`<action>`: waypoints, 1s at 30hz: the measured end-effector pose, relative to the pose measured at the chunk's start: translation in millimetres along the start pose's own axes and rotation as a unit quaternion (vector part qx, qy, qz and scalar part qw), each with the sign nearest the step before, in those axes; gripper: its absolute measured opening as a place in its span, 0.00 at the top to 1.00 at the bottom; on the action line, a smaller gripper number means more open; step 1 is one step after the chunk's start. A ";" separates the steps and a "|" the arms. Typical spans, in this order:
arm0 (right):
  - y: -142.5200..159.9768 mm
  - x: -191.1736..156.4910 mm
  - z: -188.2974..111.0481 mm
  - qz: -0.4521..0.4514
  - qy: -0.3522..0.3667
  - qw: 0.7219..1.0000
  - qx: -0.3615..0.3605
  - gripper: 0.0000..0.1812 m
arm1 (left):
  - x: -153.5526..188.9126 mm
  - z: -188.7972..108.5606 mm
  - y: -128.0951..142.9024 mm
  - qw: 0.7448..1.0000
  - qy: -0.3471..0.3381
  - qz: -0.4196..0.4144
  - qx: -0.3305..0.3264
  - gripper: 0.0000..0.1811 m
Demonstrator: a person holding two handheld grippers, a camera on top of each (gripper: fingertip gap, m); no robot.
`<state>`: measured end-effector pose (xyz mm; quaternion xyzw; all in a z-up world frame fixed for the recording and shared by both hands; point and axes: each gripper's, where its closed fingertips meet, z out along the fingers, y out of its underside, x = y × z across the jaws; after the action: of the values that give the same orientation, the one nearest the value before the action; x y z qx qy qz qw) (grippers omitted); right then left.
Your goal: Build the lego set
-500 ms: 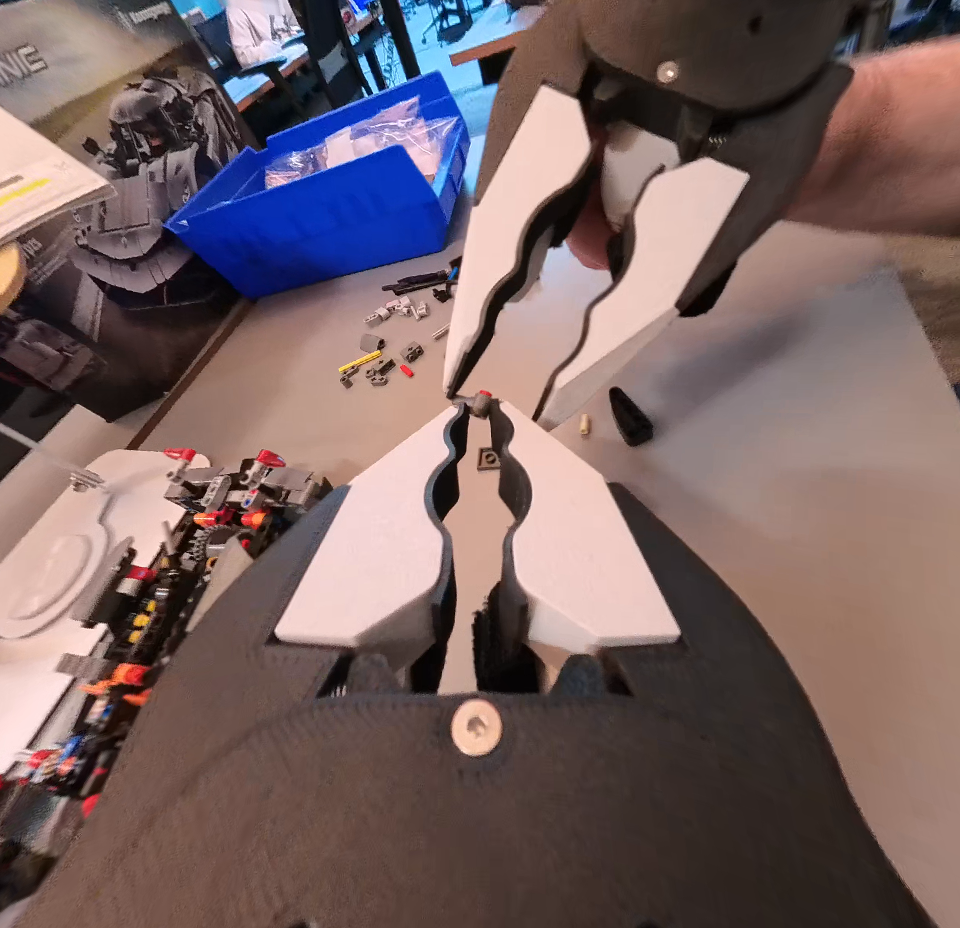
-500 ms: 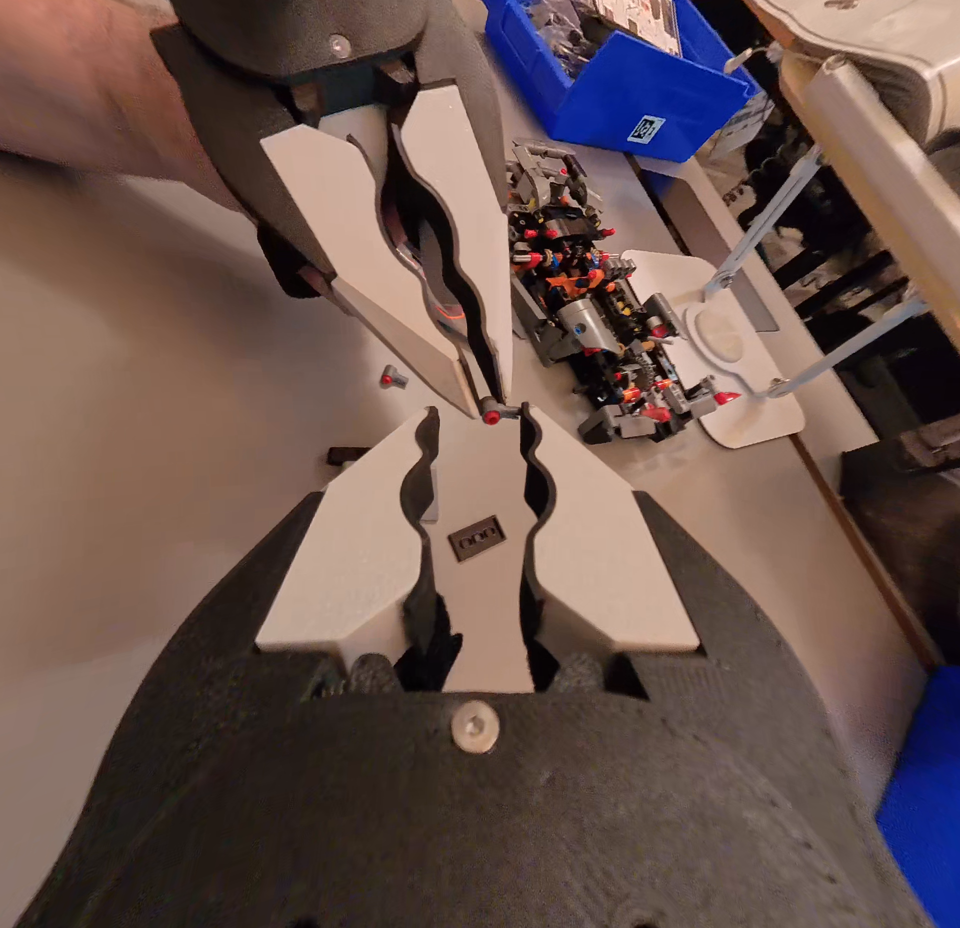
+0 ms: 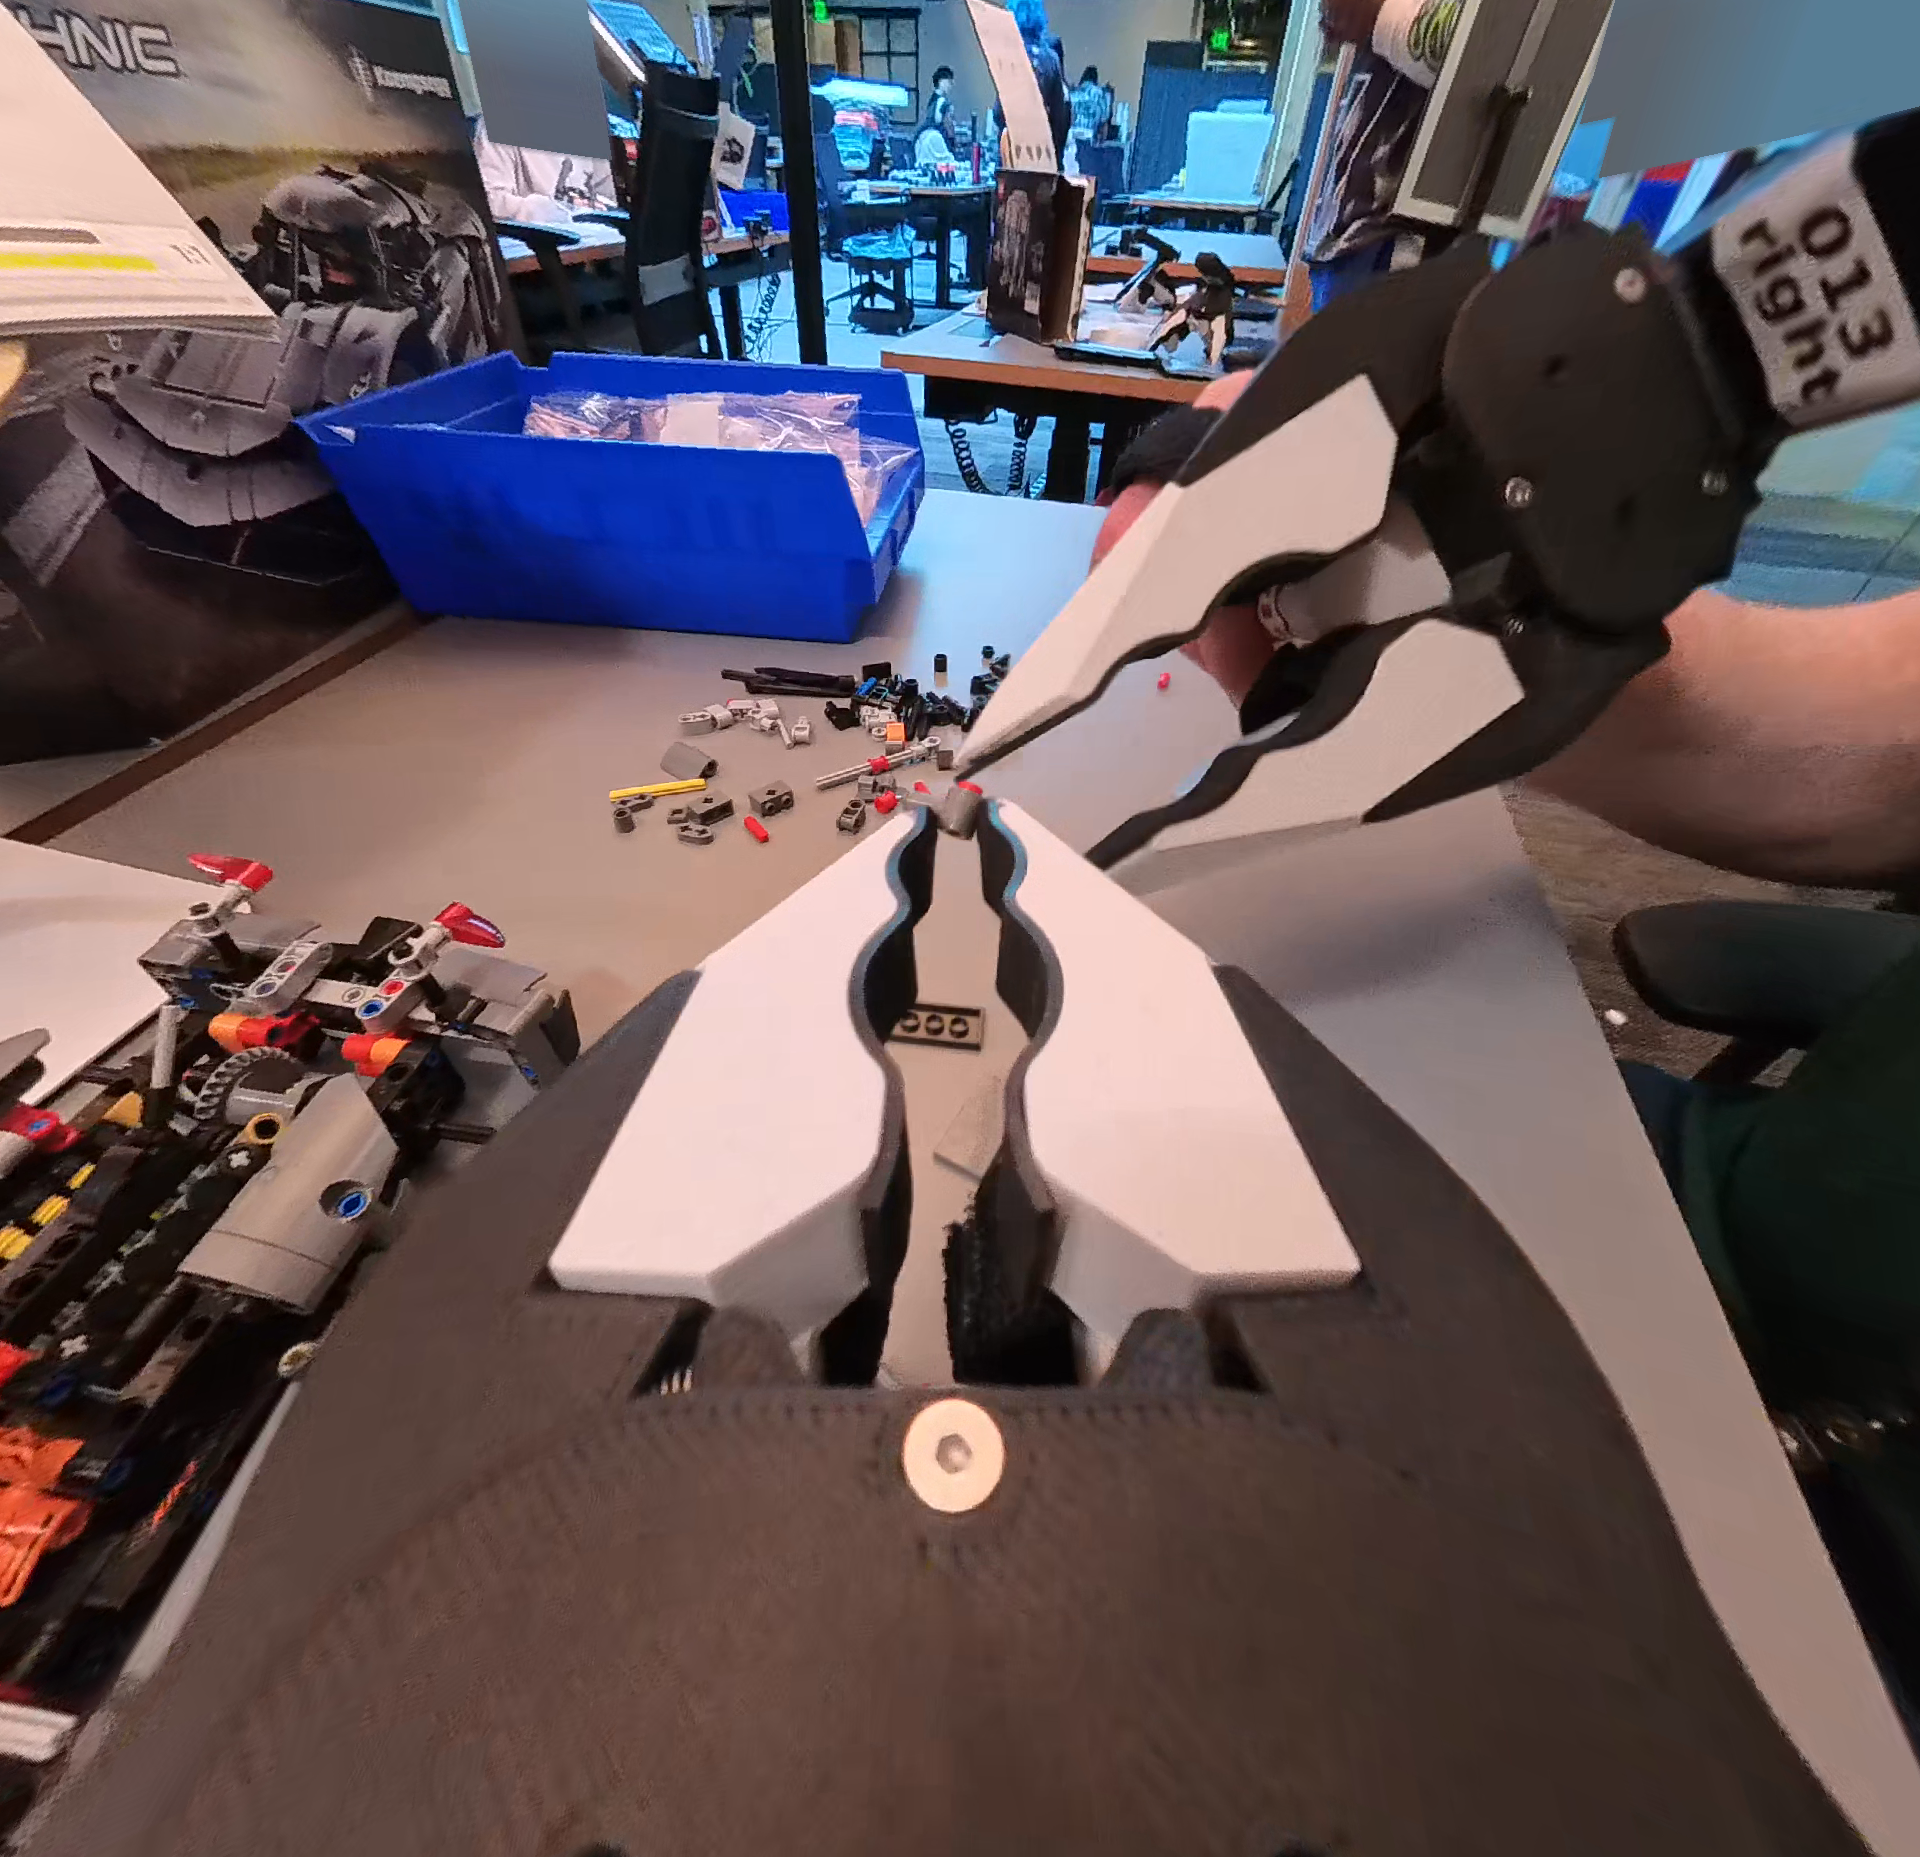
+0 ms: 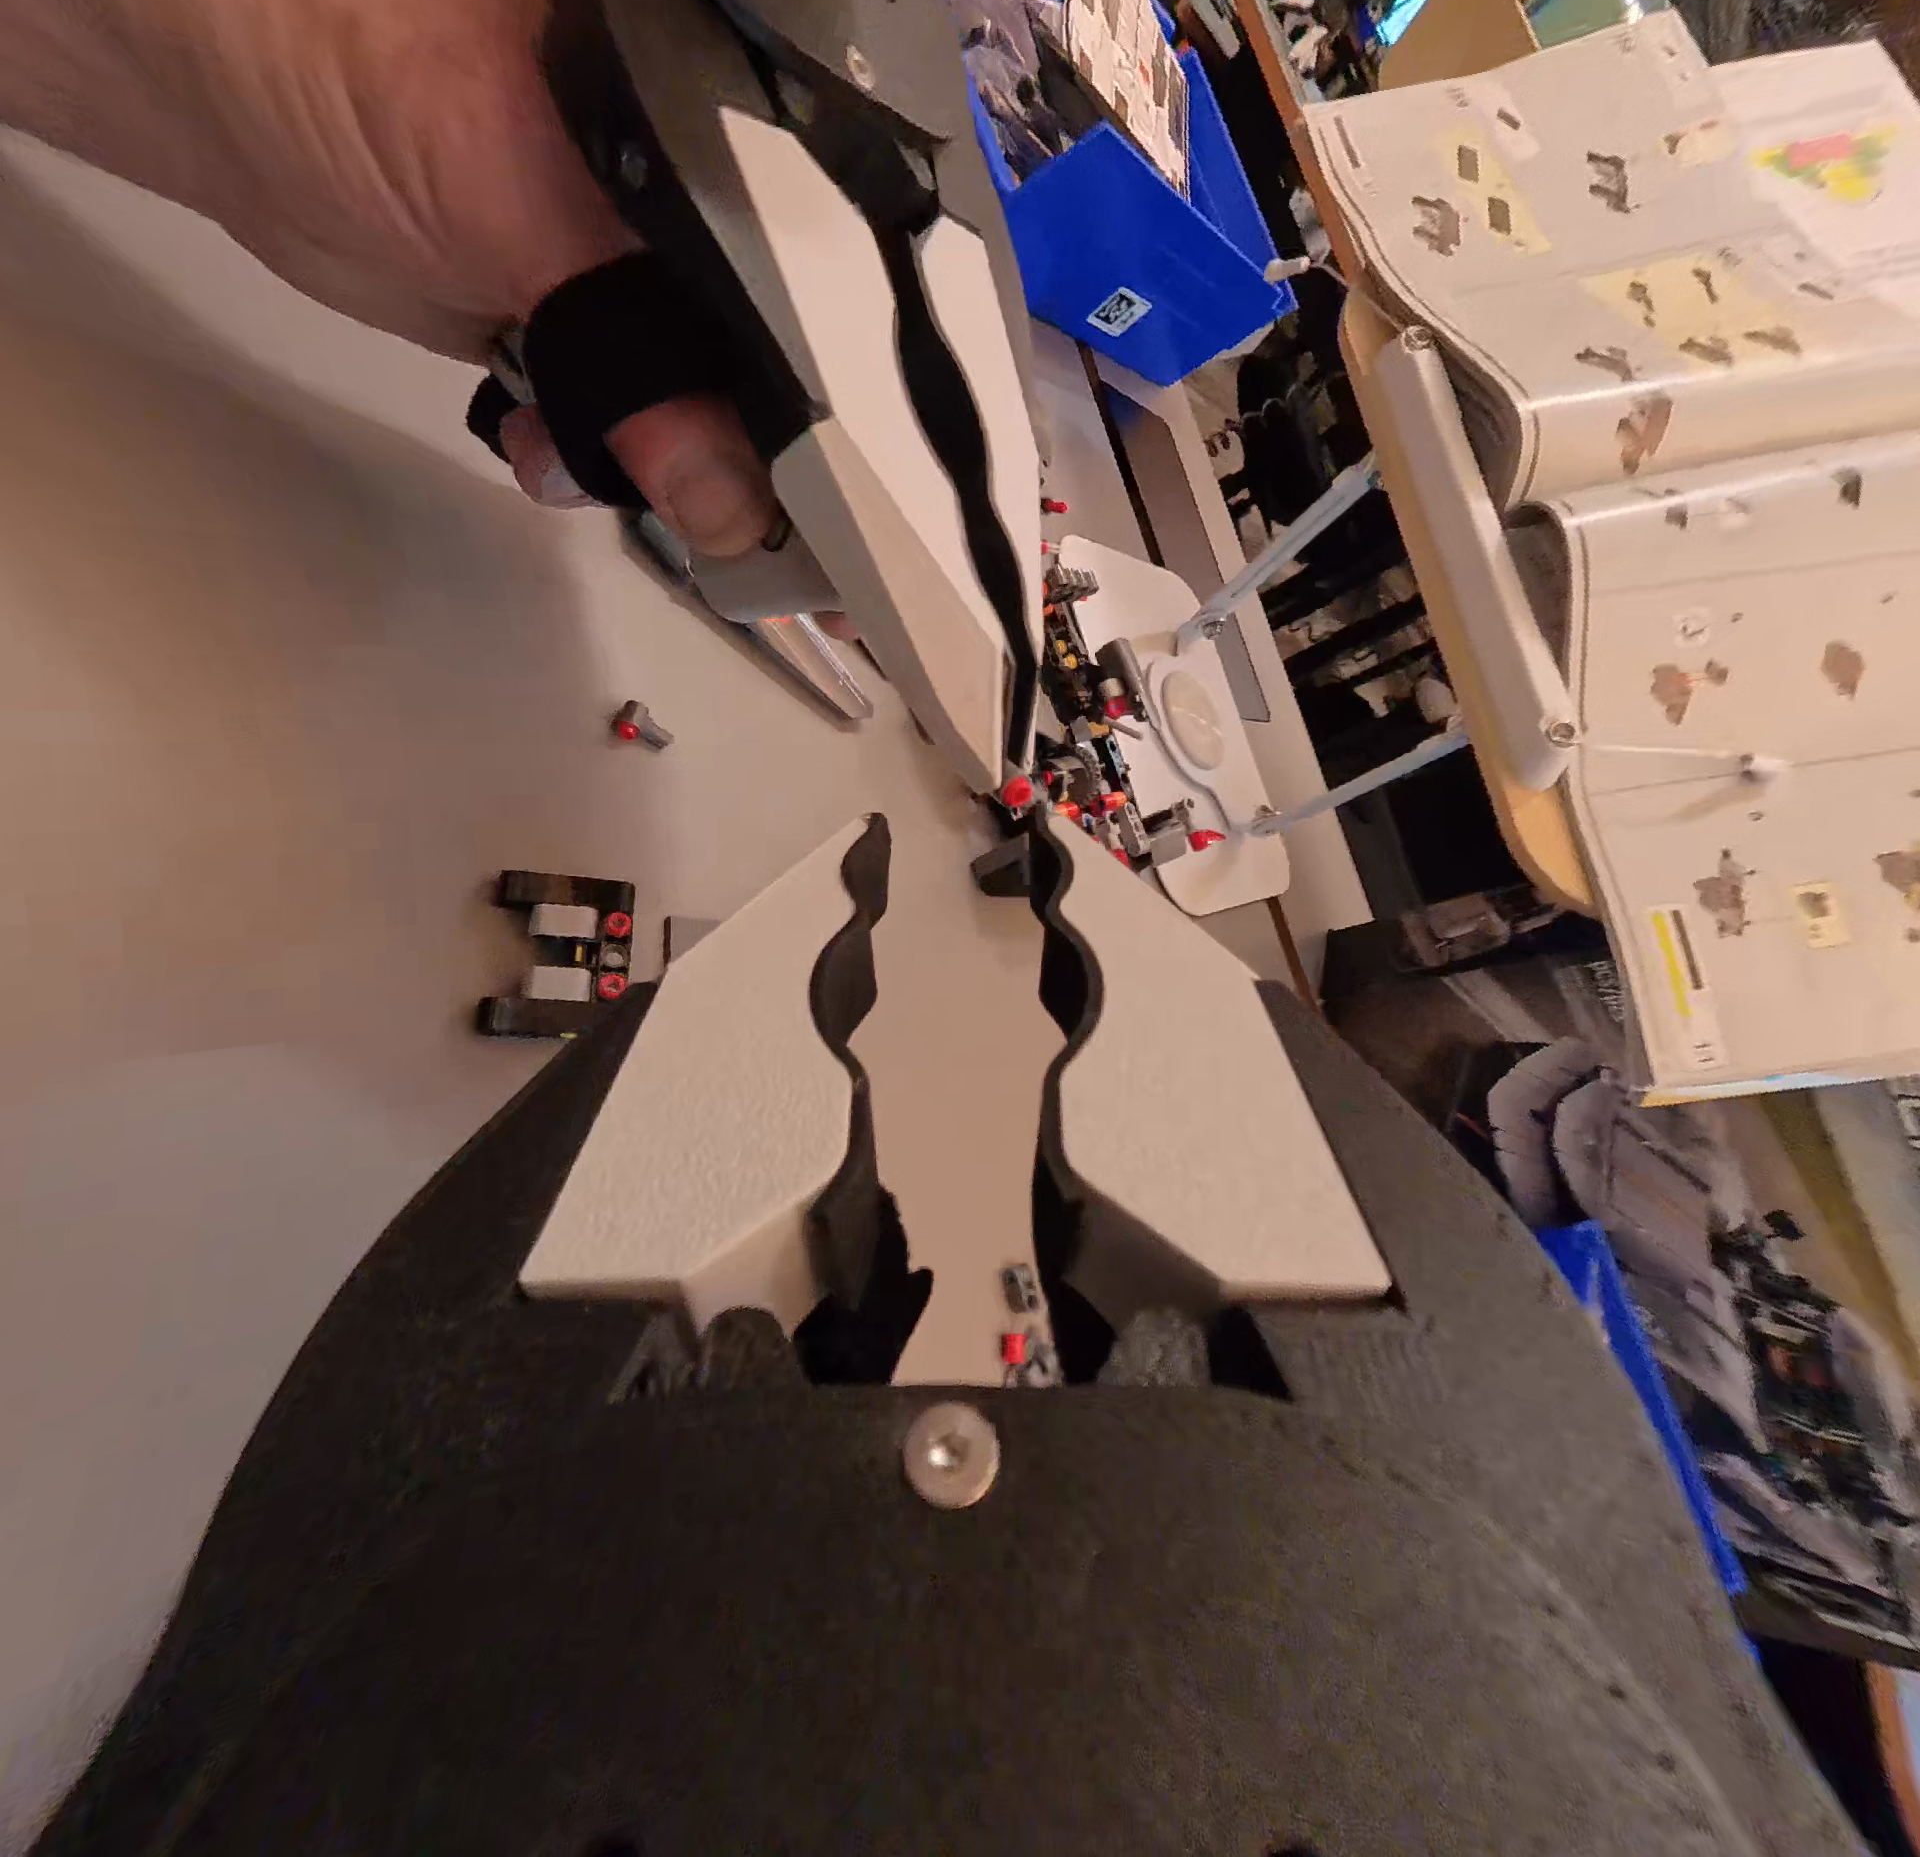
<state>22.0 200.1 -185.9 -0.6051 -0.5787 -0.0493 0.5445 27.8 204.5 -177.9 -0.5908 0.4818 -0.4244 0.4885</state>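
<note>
My left gripper is shut on a small grey connector with a red pin and holds it above the table. It also shows in the right wrist view, coming in from the top with the red pin at its tips. My right gripper is open and empty, rolled on its side. In the left wrist view the right gripper reaches in from the right, its upper fingertip right by the connector. I cannot tell whether they touch. A partly built Lego model lies at the left.
Several loose Lego parts lie in front of a blue bin holding plastic bags. A black three-stud plate lies under my left gripper. A black sub-assembly and a small grey-red piece lie apart. An instruction booklet stands on a holder. Left and right tips are no more than a few centimetres apart. Left tips and right tips are each some 20 centimeters from the partly built Lego model. My right wrist view looks at it from another angle.
Both grippers have tilted. The right gripper has rolled onto its side and now comes in from the right instead of from above. The left gripper still holds the connector.
</note>
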 end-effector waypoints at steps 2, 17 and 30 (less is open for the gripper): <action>-2.7 1.8 0.2 -0.024 0.017 1.000 -0.005 0.85 | 0.7 0.6 0.5 1.000 0.006 -0.013 0.001 0.96; -3.6 7.9 1.7 0.036 0.006 0.999 0.010 0.96 | 10.1 1.0 -7.7 0.997 0.045 -0.052 0.023 0.96; -16.0 28.8 -26.9 0.609 -0.181 0.723 0.272 0.96 | 12.4 5.1 -17.4 0.981 -0.093 0.172 0.009 0.88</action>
<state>34.7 195.2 -145.5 -0.6505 -0.1620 0.5626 0.4839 37.6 194.2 -161.3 -0.5315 0.5251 -0.2818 0.6020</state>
